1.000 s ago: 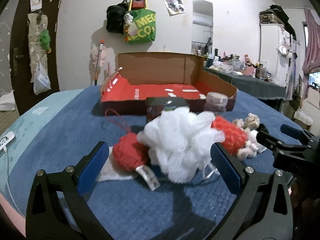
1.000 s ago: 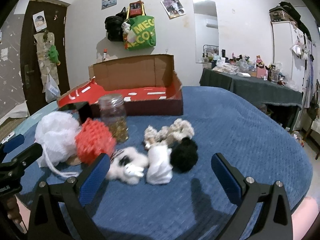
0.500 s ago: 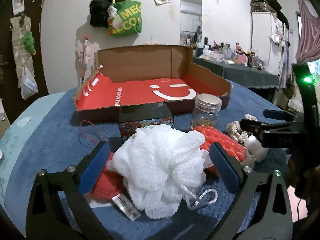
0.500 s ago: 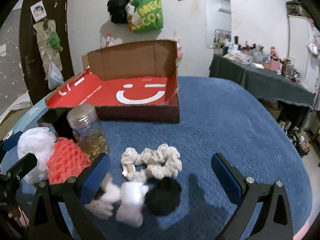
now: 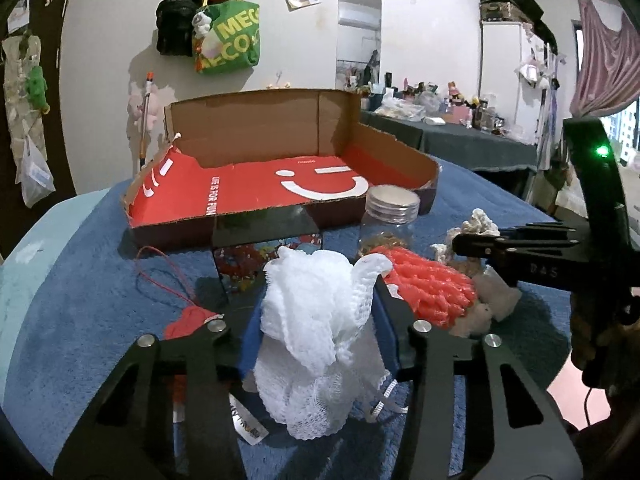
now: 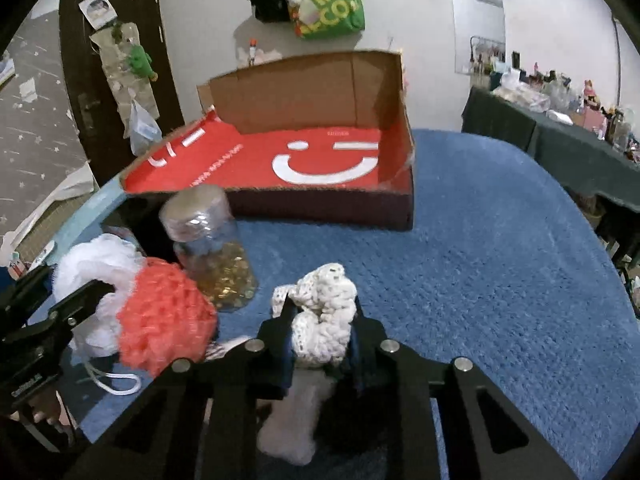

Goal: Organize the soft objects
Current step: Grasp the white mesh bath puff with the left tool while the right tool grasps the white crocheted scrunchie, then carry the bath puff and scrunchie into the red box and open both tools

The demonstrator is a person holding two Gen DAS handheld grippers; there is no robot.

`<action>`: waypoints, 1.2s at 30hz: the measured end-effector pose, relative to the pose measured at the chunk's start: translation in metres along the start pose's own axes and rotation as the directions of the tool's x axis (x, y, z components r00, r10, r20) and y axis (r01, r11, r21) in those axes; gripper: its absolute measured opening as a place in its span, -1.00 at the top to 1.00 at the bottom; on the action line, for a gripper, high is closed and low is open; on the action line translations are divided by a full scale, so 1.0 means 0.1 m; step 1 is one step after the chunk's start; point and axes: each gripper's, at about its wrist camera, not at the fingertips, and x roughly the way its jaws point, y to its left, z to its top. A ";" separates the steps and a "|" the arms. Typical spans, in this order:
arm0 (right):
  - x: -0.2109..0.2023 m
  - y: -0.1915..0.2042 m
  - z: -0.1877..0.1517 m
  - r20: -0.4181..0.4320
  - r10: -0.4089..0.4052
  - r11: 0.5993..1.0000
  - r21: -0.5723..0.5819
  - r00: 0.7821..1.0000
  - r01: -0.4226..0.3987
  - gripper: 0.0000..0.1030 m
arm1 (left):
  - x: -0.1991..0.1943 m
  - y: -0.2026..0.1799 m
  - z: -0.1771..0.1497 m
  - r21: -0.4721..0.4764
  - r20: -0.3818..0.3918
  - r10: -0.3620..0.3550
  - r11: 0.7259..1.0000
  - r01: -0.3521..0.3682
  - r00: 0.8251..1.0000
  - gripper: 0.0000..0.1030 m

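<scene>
In the left wrist view my left gripper [image 5: 316, 332] has its jaws closing on a white mesh pouf [image 5: 320, 292], and the blue pads squeeze its sides. A coral mesh pouf [image 5: 424, 288] lies just right of it, and a red knitted piece [image 5: 188, 316] lies to the left. In the right wrist view my right gripper [image 6: 322, 316] is closing on a cream crocheted band [image 6: 324, 312], pinched between its pads. A fluffy white piece [image 6: 292, 432] lies under that gripper. The red cardboard box [image 5: 172, 236] stands open behind, with nothing inside.
A lidded clear jar [image 6: 212, 256] of gold bits stands between the poufs and the box [image 6: 320, 204]. A dark glossy box [image 5: 264, 228] sits against the cardboard box's front. Blue bedding [image 6: 500, 280] stretches to the right. A cluttered side table [image 5: 460, 136] lies beyond.
Both grippers went from wide open to closed: the left on the white pouf, the right on the cream crocheted band. Both moved forward toward the pile and the box.
</scene>
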 end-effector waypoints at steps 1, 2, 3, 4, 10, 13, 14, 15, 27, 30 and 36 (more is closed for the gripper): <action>-0.05 0.03 0.00 0.014 -0.001 1.000 -0.005 1.000 0.001 0.55 | -0.02 0.01 0.00 -0.002 0.005 -0.002 1.000 0.002 1.000 0.17; -0.12 0.06 -0.01 0.036 -0.004 1.000 -0.010 0.999 0.004 0.55 | -0.05 0.01 0.01 -0.004 0.009 -0.006 1.000 0.006 1.000 0.20; -0.16 0.09 -0.01 0.050 -0.006 1.000 -0.015 0.999 0.007 0.55 | -0.07 0.02 0.01 -0.003 0.010 -0.012 1.000 0.012 1.000 0.22; -0.23 0.14 -0.02 0.062 0.000 1.000 -0.019 0.998 0.001 0.55 | -0.10 0.02 0.02 -0.003 0.016 -0.014 1.000 0.014 1.000 0.25; -0.39 0.36 0.01 0.114 0.012 0.999 -0.043 0.993 -0.007 0.55 | -0.23 0.05 0.03 -0.005 0.032 -0.026 1.000 0.026 0.999 0.31; -0.44 0.40 -0.01 0.119 0.019 0.999 -0.048 0.993 -0.013 0.55 | -0.27 0.06 0.03 0.000 0.038 -0.026 1.000 0.026 0.999 0.33; -0.45 0.42 -0.01 0.121 0.019 0.999 -0.049 0.992 -0.013 0.55 | -0.29 0.06 0.02 0.001 0.040 -0.027 1.000 0.027 0.999 0.33; -0.45 0.42 -0.02 0.123 0.019 0.999 -0.048 0.992 -0.013 0.55 | -0.30 0.06 0.03 0.000 0.043 -0.026 1.000 0.026 0.999 0.34; -0.57 0.44 -0.01 0.153 0.025 0.999 -0.050 0.988 -0.017 0.55 | -0.48 0.11 0.12 -0.001 0.082 -0.002 1.000 0.002 0.997 0.38; -0.62 0.47 0.02 0.168 0.030 0.998 -0.060 0.985 -0.020 0.55 | -0.53 0.11 0.18 0.001 0.105 0.001 1.000 -0.001 0.994 0.38; -0.68 0.52 0.18 0.200 0.047 0.996 -0.080 0.979 -0.031 0.55 | -0.58 0.14 0.35 0.012 0.145 0.008 1.000 -0.009 0.989 0.38</action>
